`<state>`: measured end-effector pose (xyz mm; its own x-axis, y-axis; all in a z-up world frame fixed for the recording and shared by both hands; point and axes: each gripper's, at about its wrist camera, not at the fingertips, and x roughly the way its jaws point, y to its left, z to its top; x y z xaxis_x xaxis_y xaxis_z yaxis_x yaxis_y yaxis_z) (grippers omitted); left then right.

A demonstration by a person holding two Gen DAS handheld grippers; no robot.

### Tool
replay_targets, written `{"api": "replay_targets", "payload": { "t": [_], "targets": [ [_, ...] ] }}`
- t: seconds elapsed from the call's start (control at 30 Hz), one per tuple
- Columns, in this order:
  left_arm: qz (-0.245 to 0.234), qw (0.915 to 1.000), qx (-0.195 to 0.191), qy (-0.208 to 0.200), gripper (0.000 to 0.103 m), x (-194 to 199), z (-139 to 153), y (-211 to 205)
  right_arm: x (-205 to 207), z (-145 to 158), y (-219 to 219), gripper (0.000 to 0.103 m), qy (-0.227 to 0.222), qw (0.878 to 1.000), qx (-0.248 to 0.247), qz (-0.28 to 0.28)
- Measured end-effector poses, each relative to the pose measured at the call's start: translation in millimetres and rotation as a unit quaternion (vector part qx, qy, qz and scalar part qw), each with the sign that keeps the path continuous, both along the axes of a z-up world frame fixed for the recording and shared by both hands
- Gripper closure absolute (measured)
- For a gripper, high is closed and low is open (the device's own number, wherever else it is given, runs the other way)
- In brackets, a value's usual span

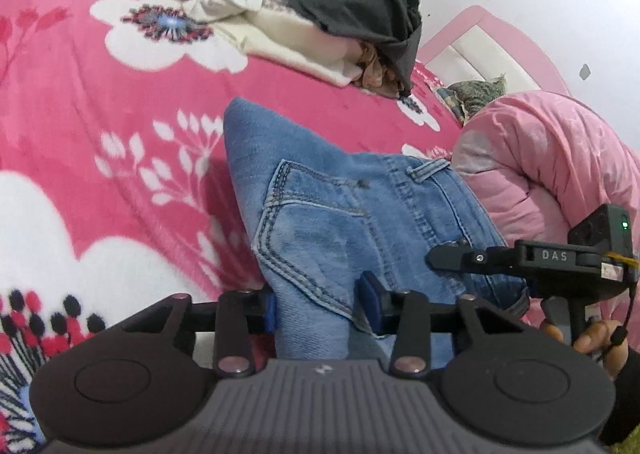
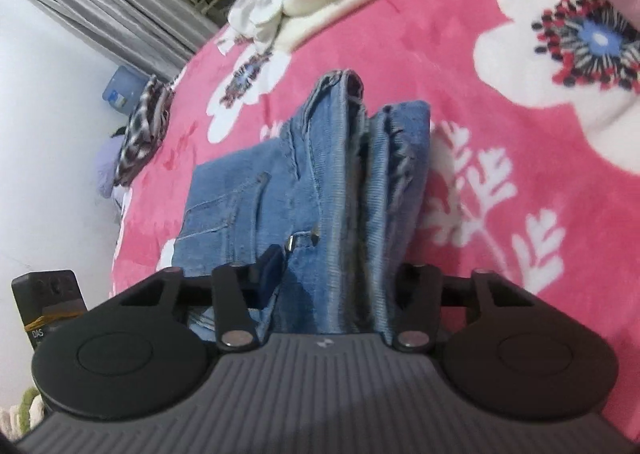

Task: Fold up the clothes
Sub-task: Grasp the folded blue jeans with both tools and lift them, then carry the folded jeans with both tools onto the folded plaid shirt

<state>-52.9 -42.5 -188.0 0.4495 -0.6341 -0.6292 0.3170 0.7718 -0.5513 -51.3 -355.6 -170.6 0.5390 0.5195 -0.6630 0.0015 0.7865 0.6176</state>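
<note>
A folded pair of blue jeans (image 1: pixel 320 213) is raised off the pink flowered blanket (image 1: pixel 100 93), its back pocket facing the left wrist camera. My left gripper (image 1: pixel 320 308) is shut on the near edge of the denim, with the cloth pinched between its blue pads. My right gripper (image 1: pixel 440 258) reaches in from the right, and its fingers clamp the waistband side. In the right wrist view the stacked denim layers (image 2: pixel 340 181) fill the gap of my right gripper (image 2: pixel 340 274), whose right pad is hidden behind the cloth.
A pile of white, cream and dark grey clothes (image 1: pixel 320 5) lies at the far side of the bed. A pink quilt (image 1: pixel 552 157) and a pink headboard (image 1: pixel 480 37) are on the right. Plaid clothes (image 2: pixel 140 125) hang at the bed's edge near a blue container (image 2: pixel 120 87).
</note>
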Motion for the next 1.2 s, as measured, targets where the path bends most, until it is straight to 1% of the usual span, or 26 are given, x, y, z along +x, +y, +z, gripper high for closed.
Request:
{"api": "replay_targets", "payload": {
  "t": [0.07,0.2,0.33,0.47,0.63,0.73,0.83,1.0,1.2],
  "targets": [
    [0.002,0.9999,0.004,-0.011,0.066,-5,11,-1,-2,6,4,0.064,-0.006,1.000,-0.002,-0.004],
    [0.008,0.9996,0.010,-0.025,0.066,-14,29,5,-12,16,15,0.066,-0.012,1.000,-0.005,0.008],
    [0.018,0.9986,0.026,-0.042,0.066,-21,51,16,-12,33,31,0.067,-0.031,0.999,0.004,0.020],
    [0.040,0.9969,0.034,-0.059,0.066,-22,85,34,-6,58,49,0.067,-0.060,0.997,0.013,0.040],
    [0.071,0.9922,0.041,-0.094,0.066,-26,129,65,8,93,77,0.067,-0.099,0.992,0.033,0.066],
    [0.093,0.9893,0.042,-0.105,0.066,-26,144,86,19,109,97,0.067,-0.115,0.989,0.044,0.080],
    [0.119,0.9863,0.036,-0.108,0.066,-19,148,112,38,118,124,0.067,-0.121,0.987,0.046,0.099],
    [0.172,0.9789,0.027,-0.107,0.066,6,146,165,85,119,179,0.067,-0.114,0.983,0.049,0.136],
    [0.231,0.9642,0.043,-0.123,0.066,67,157,248,165,121,268,0.067,-0.115,0.975,0.067,0.179]
  ]
}}
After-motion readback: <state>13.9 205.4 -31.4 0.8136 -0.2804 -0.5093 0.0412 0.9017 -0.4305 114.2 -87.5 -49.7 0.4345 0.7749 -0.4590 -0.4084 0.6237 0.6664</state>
